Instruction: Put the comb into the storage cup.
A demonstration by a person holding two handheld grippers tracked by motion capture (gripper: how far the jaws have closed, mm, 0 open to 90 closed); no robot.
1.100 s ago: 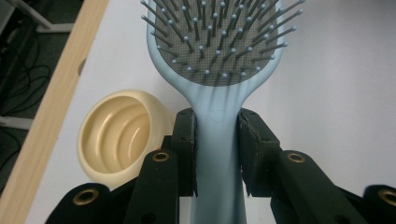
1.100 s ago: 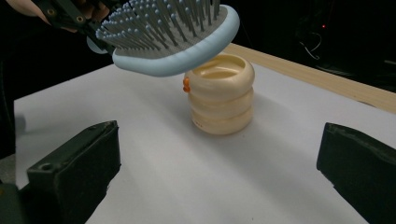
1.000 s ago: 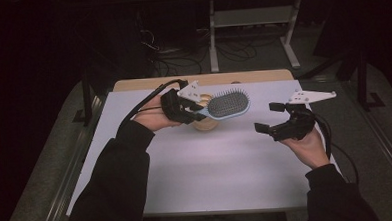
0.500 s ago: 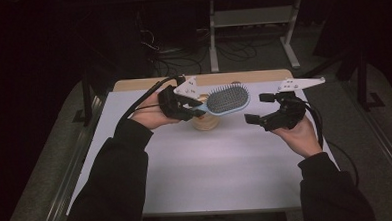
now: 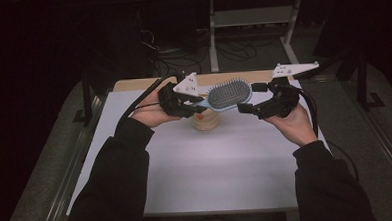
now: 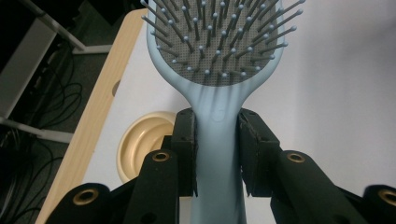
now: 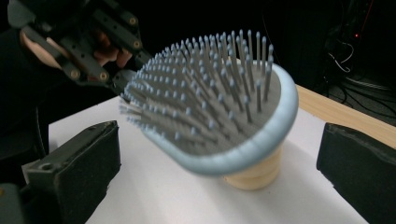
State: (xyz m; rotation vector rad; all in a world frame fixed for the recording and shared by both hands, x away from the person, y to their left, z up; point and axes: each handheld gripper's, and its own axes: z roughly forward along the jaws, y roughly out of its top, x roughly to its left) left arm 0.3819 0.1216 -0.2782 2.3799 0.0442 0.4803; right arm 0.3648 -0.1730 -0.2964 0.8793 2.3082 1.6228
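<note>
A light-blue hairbrush (image 5: pixel 228 94) with grey bristles hangs level over the table, bristles up. My left gripper (image 5: pixel 200 106) is shut on its handle; in the left gripper view both pads squeeze the handle (image 6: pixel 218 140) just below the brush head (image 6: pixel 219 46). My right gripper (image 5: pixel 251 97) stands open at the far tip of the brush. The right gripper view has the brush head (image 7: pixel 219 107) between its two black pads (image 7: pixel 88 158), with a gap on each side. The left gripper (image 7: pixel 93 51) appears behind the brush there.
A small beige bowl-like stand (image 5: pixel 206 121) sits on the white sheet (image 5: pixel 226 169) right under the brush, also visible as the beige stand (image 6: pixel 140 140). The wooden table edge (image 5: pixel 148 83) runs along the far side. Cables and a metal frame lie on the floor beyond.
My right gripper has risen and moved left, up to the tip of the brush, so its open jaws now flank the head. The left gripper and brush have stayed put.
</note>
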